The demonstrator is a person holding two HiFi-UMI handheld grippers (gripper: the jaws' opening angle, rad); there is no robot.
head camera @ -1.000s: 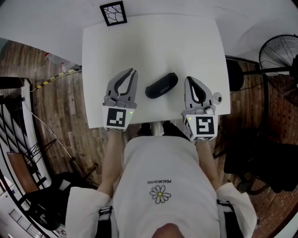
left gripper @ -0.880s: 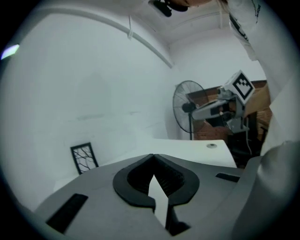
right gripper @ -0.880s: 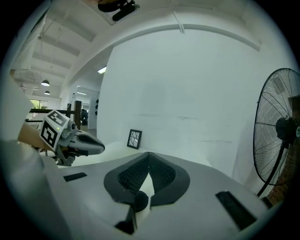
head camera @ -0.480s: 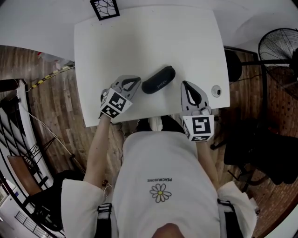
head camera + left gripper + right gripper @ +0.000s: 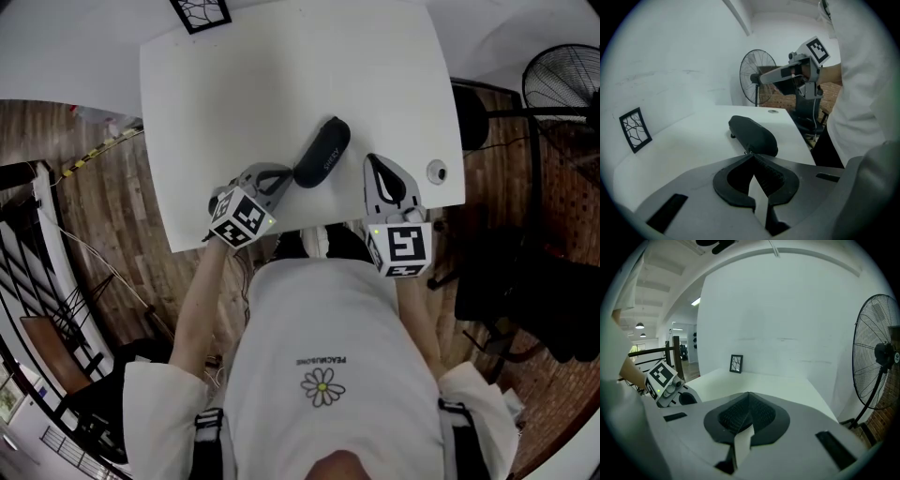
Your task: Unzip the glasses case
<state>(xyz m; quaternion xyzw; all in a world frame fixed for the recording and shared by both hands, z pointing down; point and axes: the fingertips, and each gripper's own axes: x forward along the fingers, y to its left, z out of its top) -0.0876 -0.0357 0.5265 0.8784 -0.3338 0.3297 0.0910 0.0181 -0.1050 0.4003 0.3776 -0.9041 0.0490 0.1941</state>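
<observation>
The black zipped glasses case point(image 5: 322, 152) lies slantwise on the white table point(image 5: 281, 75), near its front edge. My left gripper point(image 5: 287, 172) points right at the case's near end, and its tips sit against that end. In the left gripper view its jaws are shut, tips point(image 5: 751, 154) meeting just before the case point(image 5: 752, 135); nothing shows between them. My right gripper point(image 5: 371, 161) hovers to the right of the case, apart from it, jaws shut and empty point(image 5: 749, 393). The left gripper's marker cube point(image 5: 662, 377) shows at the left of the right gripper view.
A framed black-and-white marker card point(image 5: 200, 11) stands at the table's far left corner. A round cable hole point(image 5: 436, 172) lies near the right edge. A floor fan point(image 5: 562, 89) and a dark chair point(image 5: 525, 309) stand to the right of the table.
My left gripper has dropped and swung right until its tips reach the case's near end. The case now lies at a steeper slant. The right gripper sank only slightly.
</observation>
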